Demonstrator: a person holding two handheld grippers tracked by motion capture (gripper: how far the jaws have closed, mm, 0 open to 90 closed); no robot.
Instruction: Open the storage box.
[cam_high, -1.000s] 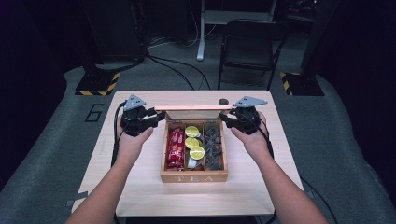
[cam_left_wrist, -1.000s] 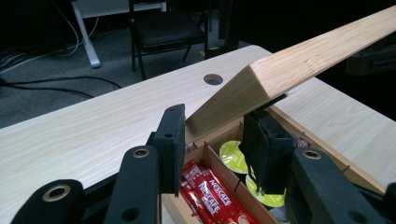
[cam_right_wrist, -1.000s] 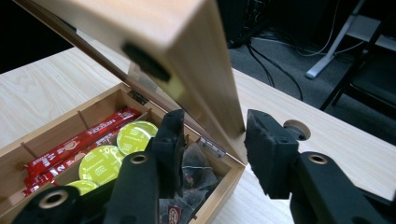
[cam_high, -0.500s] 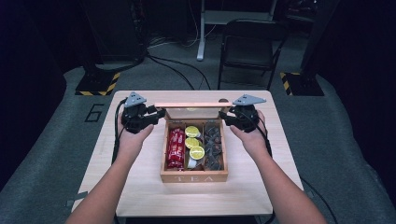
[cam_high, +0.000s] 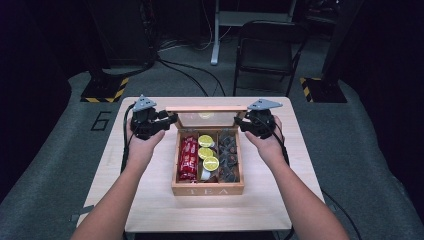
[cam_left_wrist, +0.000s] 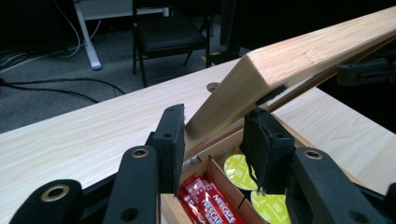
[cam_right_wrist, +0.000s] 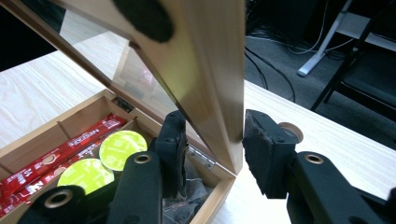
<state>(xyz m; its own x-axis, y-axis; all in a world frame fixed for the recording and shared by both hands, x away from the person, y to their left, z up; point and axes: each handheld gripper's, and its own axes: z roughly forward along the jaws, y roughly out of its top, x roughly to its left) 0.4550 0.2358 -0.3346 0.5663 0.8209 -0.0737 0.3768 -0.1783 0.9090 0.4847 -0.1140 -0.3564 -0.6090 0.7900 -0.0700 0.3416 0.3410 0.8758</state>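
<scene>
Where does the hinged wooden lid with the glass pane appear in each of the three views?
High view: hinged wooden lid with glass pane, centre, raised behind the wooden tea box.
Left gripper view: its end, between the fingers, upper right.
Right gripper view: its end, top centre.
Shared landmark: yellow-green round capsules.

Pale matt wood tea box (cam_high: 207, 190), glass-paned lid (cam_high: 206, 108).
</scene>
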